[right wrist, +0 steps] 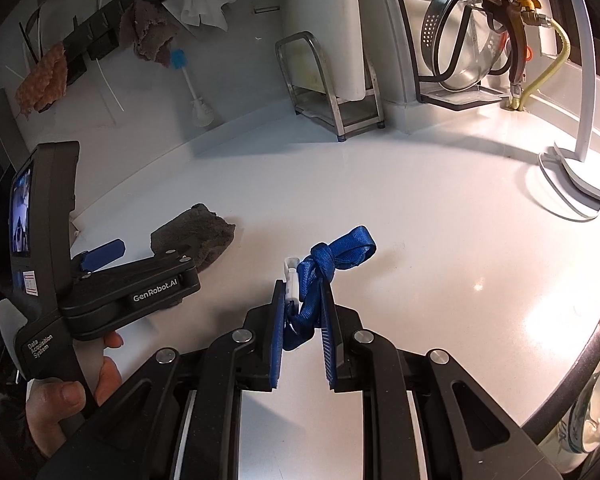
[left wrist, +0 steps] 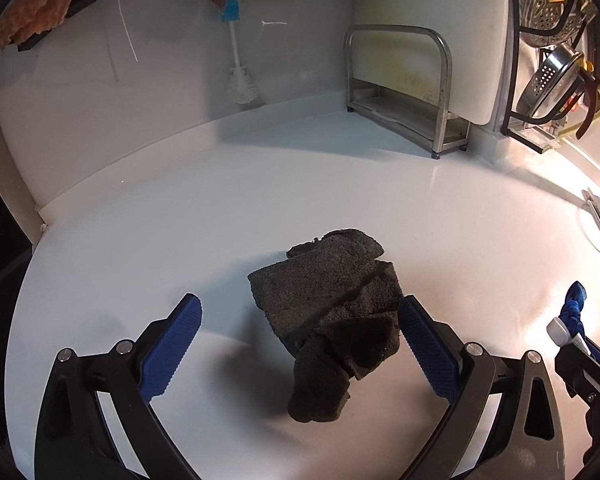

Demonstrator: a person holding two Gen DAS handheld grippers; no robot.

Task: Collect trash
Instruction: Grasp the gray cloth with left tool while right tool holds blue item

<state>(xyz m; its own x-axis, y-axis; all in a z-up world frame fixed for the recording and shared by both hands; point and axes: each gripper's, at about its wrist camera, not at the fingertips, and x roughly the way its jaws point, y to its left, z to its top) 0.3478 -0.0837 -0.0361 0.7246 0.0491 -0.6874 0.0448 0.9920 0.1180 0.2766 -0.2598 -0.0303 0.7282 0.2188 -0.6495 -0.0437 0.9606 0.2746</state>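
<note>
- Left hand-held gripper (left wrist: 300, 340): jaws wide, straddling dark grey cloth (left wrist: 328, 312); risk: closing high snags one fold only.
- Right hand-held gripper (right wrist: 300, 320): clamped on blue strap (right wrist: 332, 256); risk: knot slips out.

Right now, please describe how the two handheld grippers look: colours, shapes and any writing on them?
Both are black plastic linkages with silver pivot bolts and blue ribbed pads. The left gripper carries white "GenRobot.AI" and "Data Acquisition System" lettering, plus a small lit screen on its upright handle. The right gripper shows long triangular cut-outs in its arms.
</note>
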